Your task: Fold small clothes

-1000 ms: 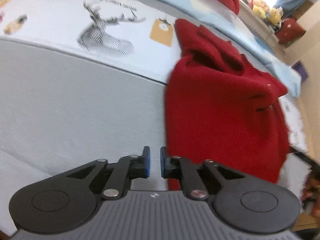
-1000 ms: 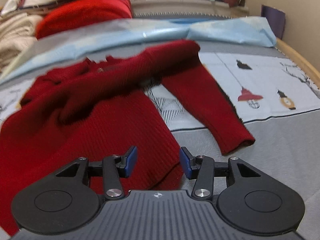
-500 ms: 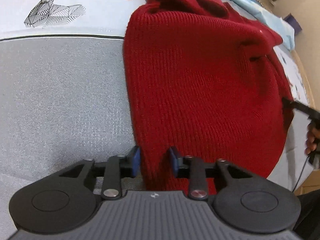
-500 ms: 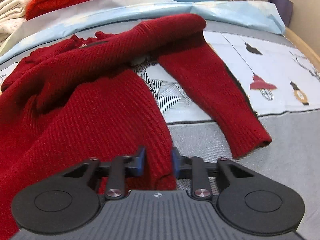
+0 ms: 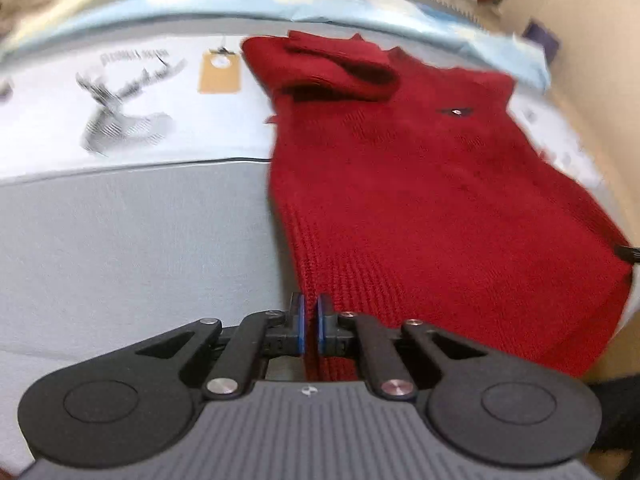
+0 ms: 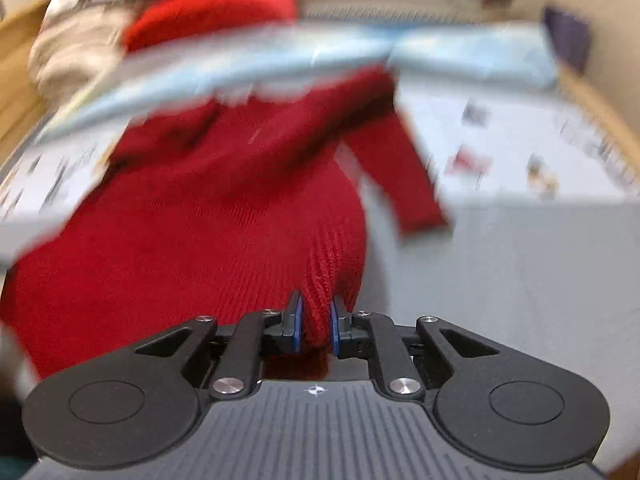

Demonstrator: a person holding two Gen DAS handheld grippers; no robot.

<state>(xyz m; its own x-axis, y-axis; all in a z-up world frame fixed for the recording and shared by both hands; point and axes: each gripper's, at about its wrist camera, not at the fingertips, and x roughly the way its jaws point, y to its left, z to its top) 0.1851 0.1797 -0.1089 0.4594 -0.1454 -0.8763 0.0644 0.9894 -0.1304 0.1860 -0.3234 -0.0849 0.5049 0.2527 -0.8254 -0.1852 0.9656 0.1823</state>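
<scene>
Bed (image 5: 120,248): grey sheet fills the near half of both views; a white printed panel lies beyond it, toward 12 o'clock.
Blue cover (image 6: 472,56): pale blue cloth crosses the far edge of the bed, at 12 o'clock of the sweater.
Sweater (image 5: 432,208): red knit, spread on the bed with its hem nearest the cameras and its collar toward 12 o'clock; both near hem corners are lifted into the grippers.
Sleeve (image 6: 404,176): runs out toward 4 o'clock from the sweater's shoulder and lies on the printed panel, its cuff on the grey sheet.
Left gripper (image 5: 309,324): jaws nearly together, pinching the hem corner at the sweater's 7 o'clock; a thin fold of knit shows between the blue pads.
Right gripper (image 6: 315,326): jaws closing, a bunched fold of the hem corner at the sweater's 5 o'clock pressed between the pads.
Deer print (image 5: 120,120): at 9 o'clock of the sweater, blurred.
Tag print (image 5: 220,72): tan, between the deer print and the collar.
</scene>
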